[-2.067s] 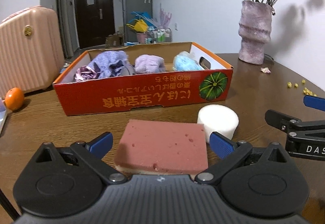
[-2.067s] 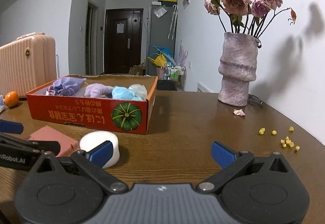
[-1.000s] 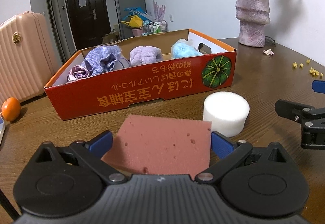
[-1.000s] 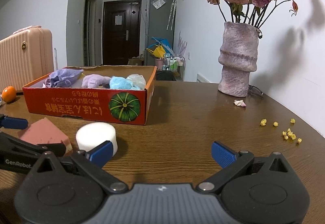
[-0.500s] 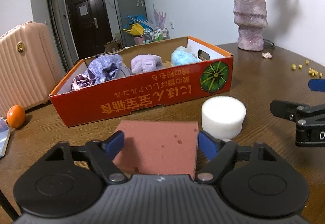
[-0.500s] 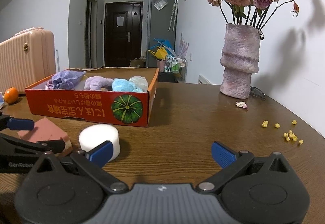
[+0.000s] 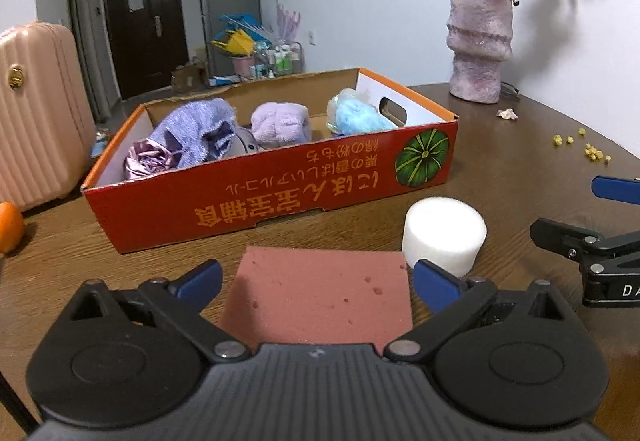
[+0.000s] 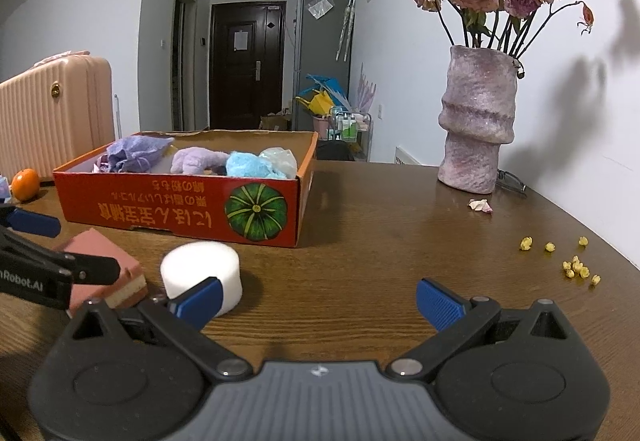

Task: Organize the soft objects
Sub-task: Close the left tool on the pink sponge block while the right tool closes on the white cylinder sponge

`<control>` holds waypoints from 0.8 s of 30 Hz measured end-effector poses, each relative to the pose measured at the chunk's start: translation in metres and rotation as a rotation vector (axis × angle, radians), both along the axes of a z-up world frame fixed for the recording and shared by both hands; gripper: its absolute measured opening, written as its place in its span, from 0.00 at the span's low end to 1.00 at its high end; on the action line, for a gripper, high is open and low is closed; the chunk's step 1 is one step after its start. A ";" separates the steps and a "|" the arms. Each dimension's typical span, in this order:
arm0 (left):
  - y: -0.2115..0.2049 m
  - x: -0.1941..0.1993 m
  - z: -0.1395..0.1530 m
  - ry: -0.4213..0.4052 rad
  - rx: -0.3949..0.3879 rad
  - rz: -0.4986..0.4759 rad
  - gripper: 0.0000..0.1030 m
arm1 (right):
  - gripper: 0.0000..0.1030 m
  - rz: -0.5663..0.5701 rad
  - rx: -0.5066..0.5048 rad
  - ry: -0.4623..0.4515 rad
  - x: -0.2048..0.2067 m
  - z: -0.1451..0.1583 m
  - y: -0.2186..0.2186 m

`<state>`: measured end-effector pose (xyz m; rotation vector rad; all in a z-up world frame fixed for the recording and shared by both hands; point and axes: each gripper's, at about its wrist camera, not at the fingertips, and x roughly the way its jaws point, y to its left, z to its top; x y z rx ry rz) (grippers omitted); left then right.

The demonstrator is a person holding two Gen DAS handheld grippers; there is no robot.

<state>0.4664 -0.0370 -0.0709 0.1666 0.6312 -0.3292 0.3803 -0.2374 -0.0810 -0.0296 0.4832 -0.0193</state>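
Observation:
A pink sponge slab (image 7: 320,293) lies flat on the wooden table (image 7: 520,169), in front of the red cardboard box (image 7: 280,197). My left gripper (image 7: 316,281) straddles the sponge and its jaws are opening; both blue pads stand slightly off the sponge's edges. A white foam cylinder (image 7: 444,237) stands just right of the sponge. In the right wrist view the sponge (image 8: 102,245) and cylinder (image 8: 202,267) sit at lower left. My right gripper (image 8: 318,299) is open over bare table with nothing between its fingers. Purple and blue soft items (image 7: 192,133) fill the box.
A pink-grey vase (image 8: 476,121) of dried roses stands at the back right, with fallen petals (image 8: 576,265) scattered near the table's right edge. An orange (image 8: 25,183) lies left of the box. A peach suitcase (image 7: 36,113) stands beyond the table on the left.
The left jaws pinched in on the sponge half a second ago and have since spread apart, pads off its edges. The right gripper has not moved.

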 end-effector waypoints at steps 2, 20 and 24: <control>0.001 0.004 -0.003 0.020 0.002 -0.016 1.00 | 1.00 -0.001 -0.001 0.007 0.001 -0.001 -0.001; 0.002 0.005 -0.016 0.004 0.035 0.069 0.96 | 1.00 0.004 0.000 0.027 0.006 -0.004 -0.001; 0.001 -0.007 -0.010 -0.046 0.036 0.106 0.96 | 1.00 0.020 0.003 0.021 0.007 -0.004 0.001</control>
